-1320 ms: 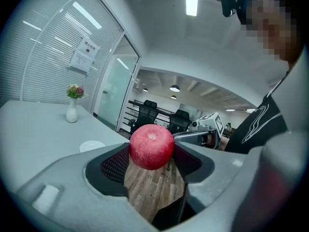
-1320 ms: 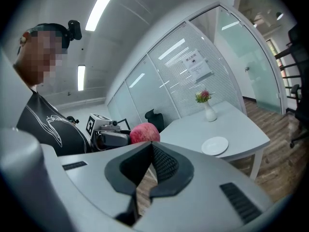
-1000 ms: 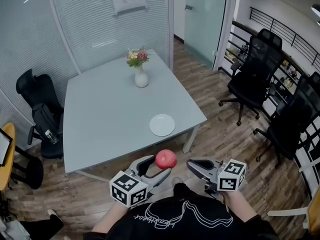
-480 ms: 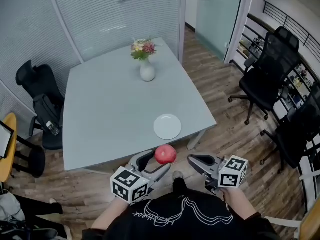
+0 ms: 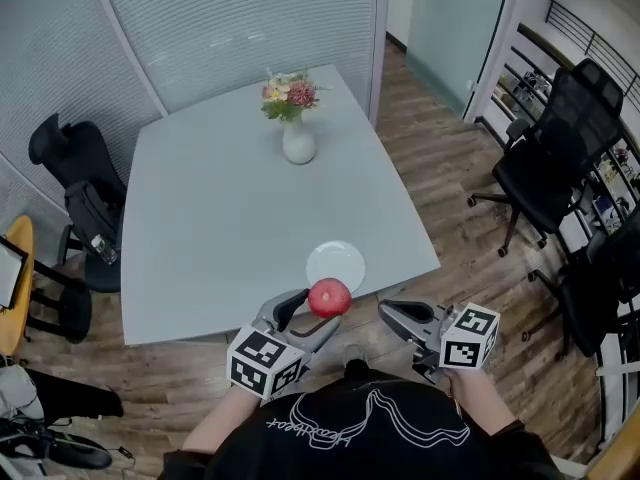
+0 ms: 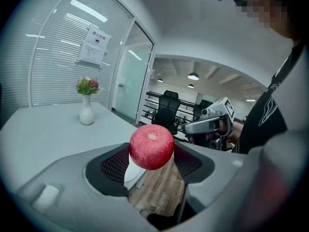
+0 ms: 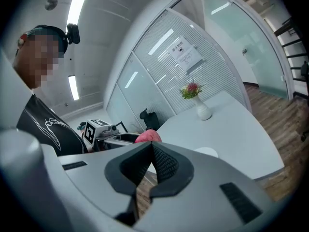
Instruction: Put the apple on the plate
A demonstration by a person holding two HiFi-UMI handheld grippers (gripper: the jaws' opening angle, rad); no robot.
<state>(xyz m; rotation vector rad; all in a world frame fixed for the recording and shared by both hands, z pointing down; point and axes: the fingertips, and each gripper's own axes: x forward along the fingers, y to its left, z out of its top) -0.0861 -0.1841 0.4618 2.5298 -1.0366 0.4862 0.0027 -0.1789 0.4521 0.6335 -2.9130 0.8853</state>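
A red apple (image 5: 330,297) is held in the air by my left gripper (image 5: 318,313), whose jaws are shut on its two sides. In the left gripper view the apple (image 6: 151,146) fills the gap between the dark pads (image 6: 114,164). The white plate (image 5: 336,266) lies on the grey table (image 5: 220,228) near its front edge, just beyond the apple, and shows partly behind the apple (image 6: 130,170). My right gripper (image 5: 392,314) hangs to the right of the apple, off the table's front edge, shut with nothing in it (image 7: 150,146).
A white vase of flowers (image 5: 298,140) stands at the table's far side. Black office chairs stand at the left (image 5: 75,203) and right (image 5: 555,158). Glass walls with blinds run behind the table. Wooden floor lies below the grippers.
Both grippers and the apple have come forward toward the table's front edge; the apple now sits just short of the plate in the head view. The grip is unchanged.
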